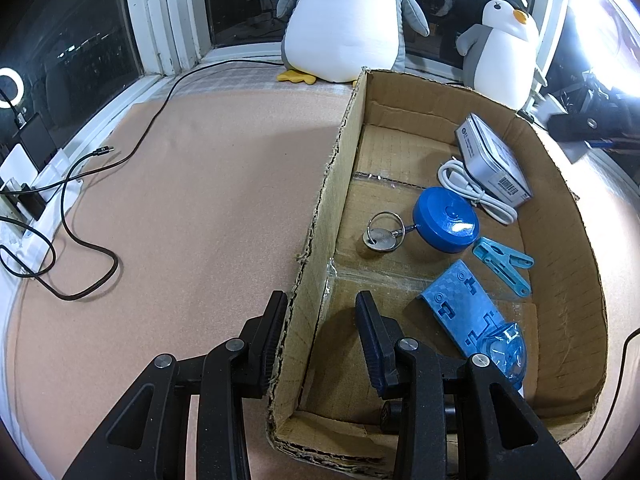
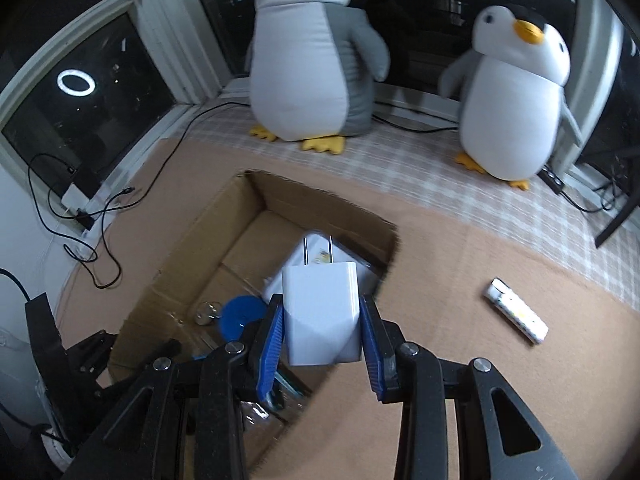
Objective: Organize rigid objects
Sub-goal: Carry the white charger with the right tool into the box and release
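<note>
A white plug charger (image 2: 320, 312), prongs pointing away from the camera, is clamped between the two blue-padded fingers of the right gripper (image 2: 322, 328). It hangs above the near right corner of an open cardboard box (image 2: 192, 256), over the rim and not yet set down.

The left gripper (image 1: 320, 336) straddles the box's left wall (image 1: 320, 208): one finger outside, one inside, with a clear gap on the inner side, so it is spread and holding nothing.

Inside the box lie a round blue case (image 1: 446, 220) with a key ring (image 1: 382, 230), a light blue clothes peg (image 1: 504, 264), a blue patterned bracket (image 1: 460, 304), a clear blue piece (image 1: 506, 354) at the bracket's near end, a coiled white cable (image 1: 476, 192) and a small grey carton (image 1: 494, 160).

The sorting looks well along: several things are boxed and the charger seems next. One white stick-shaped item (image 2: 516, 310) lies outside on the tan mat (image 2: 460, 280), well apart from the box.

The carton carries a barcode label and a round logo; its lettering is too small to read. Nothing else shows legible writing.

Two plush penguins (image 2: 308, 52) stand by the dark window behind.
</note>
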### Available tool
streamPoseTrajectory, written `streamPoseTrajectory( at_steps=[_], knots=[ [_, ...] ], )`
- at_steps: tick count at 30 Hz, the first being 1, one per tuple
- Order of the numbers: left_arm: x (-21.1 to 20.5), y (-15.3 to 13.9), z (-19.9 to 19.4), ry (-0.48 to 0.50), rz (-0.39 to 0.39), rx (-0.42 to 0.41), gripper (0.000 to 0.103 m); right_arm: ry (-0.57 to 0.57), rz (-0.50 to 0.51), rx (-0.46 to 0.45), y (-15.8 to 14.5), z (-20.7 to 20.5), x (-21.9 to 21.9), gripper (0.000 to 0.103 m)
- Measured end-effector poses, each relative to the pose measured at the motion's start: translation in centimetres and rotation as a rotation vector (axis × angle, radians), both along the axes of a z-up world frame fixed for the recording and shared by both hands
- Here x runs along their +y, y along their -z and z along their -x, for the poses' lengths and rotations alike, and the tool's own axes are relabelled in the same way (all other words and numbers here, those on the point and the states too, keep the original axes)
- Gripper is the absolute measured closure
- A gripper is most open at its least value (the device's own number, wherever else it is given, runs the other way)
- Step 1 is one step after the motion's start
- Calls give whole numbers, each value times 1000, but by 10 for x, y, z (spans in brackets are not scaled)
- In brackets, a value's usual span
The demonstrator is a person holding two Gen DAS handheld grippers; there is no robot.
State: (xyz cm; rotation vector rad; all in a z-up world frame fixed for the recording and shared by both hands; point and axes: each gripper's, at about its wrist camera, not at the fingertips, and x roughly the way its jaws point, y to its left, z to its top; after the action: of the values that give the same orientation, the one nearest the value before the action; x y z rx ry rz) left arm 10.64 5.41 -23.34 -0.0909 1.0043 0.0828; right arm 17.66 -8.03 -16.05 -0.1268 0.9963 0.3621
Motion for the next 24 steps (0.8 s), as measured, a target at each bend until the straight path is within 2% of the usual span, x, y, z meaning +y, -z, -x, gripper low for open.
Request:
streamPoseTrajectory(
  at_steps=[11, 24],
  knots=[
    [1, 0, 0, -1, 5, -2, 65, -76, 18, 27, 21, -25, 53, 70],
    [1, 1, 1, -3, 10, -5, 65, -97, 74, 25, 38, -41, 88, 71]
  ],
)
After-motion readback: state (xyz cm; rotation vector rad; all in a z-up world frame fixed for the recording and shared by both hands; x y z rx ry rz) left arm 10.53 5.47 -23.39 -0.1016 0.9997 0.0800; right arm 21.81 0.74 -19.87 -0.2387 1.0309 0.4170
